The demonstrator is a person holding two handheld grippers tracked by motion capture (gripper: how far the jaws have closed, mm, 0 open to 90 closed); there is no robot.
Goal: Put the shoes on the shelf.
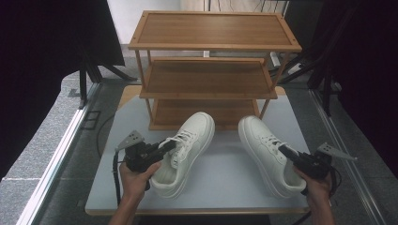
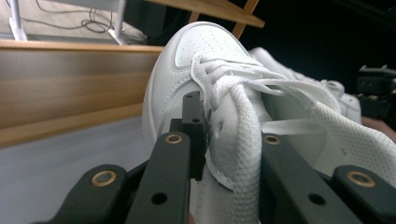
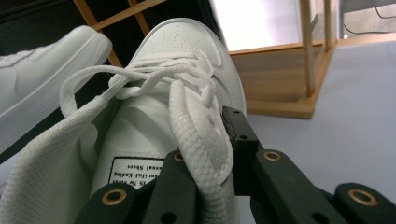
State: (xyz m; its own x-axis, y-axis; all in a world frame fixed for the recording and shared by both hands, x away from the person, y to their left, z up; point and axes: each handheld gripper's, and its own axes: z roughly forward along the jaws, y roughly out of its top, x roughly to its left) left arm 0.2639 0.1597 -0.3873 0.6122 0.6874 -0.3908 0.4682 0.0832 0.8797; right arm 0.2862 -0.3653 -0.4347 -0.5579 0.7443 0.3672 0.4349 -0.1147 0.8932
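I am seeing two white lace-up sneakers lying side by side on the table, toes pointing toward the wooden rack. The left sneaker (image 1: 187, 150) is angling its toe rightward, while the right sneaker (image 1: 266, 152) is angling leftward, both laced.

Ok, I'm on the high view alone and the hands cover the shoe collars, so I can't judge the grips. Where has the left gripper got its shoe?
Observer: The left gripper is clamped on the collar edge of the left shoe, one jaw outside the wall, one inside the opening.
Operator: And the right one?
Observer: The right gripper pinches the padded collar of the right shoe the same way.
Operator: Anything inside that shoe?
Observer: A printed label shows on its tongue, just behind the inner jaw.
Operator: Are the laces tied?
Observer: On the right shoe a lace loop hangs loose to one side.
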